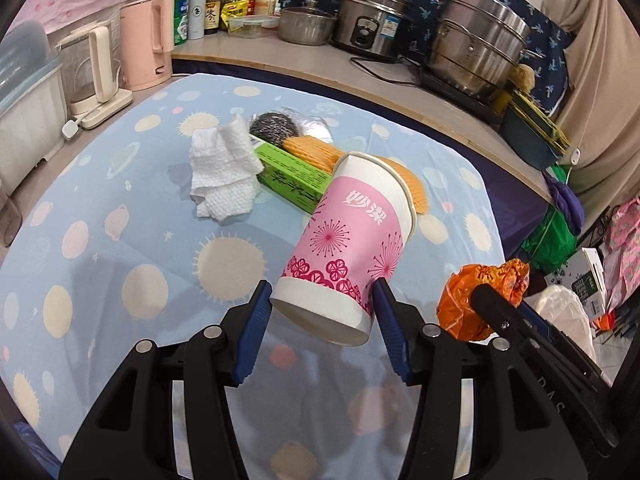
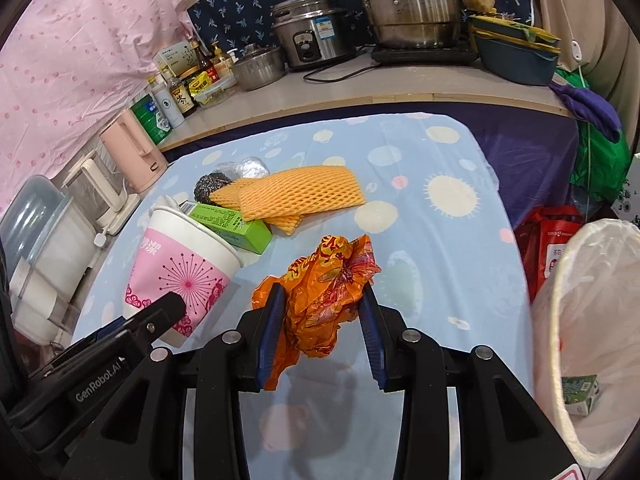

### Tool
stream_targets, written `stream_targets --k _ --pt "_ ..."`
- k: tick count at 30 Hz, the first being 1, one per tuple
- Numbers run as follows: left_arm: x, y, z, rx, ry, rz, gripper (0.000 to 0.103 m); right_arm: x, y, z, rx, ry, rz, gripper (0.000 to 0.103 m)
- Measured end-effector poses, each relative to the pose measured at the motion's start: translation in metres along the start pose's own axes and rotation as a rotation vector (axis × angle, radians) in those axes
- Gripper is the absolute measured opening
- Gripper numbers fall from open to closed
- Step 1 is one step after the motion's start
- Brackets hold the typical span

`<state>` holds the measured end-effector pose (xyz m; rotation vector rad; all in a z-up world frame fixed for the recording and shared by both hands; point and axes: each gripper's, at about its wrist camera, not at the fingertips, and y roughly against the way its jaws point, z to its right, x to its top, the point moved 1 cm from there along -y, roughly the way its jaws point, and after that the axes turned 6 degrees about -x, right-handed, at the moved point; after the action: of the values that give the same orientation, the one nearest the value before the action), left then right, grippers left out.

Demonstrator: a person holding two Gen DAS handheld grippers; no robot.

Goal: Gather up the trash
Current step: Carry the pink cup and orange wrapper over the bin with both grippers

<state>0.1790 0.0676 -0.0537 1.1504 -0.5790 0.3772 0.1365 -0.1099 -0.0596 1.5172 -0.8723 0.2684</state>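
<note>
My left gripper is shut on the base of a pink and white paper cup, which hangs tilted above the blue spotted tablecloth. The cup also shows at the left of the right wrist view. My right gripper is shut on a crumpled orange plastic wrapper, held just right of the cup; the wrapper is seen beside the cup. On the cloth lie a white paper towel, a green box, an orange foam net and a steel scourer.
A white-lined bin stands off the table's right edge with a green carton inside. Behind the table a counter carries pots, a rice cooker and bottles. Kettles stand at the far left.
</note>
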Motion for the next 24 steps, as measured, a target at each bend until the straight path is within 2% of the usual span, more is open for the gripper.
stream_targets --k 16,24 --pt "-0.032 0.028 0.087 -0.042 -0.15 0.005 0.05 -0.013 0.062 0.086 -0.053 -0.104 0.081 0.036" --pt "-0.051 0.028 0.133 -0.084 -0.226 -0.02 0.05 -0.021 0.08 0.138 -0.121 -0.16 0.095 0.036"
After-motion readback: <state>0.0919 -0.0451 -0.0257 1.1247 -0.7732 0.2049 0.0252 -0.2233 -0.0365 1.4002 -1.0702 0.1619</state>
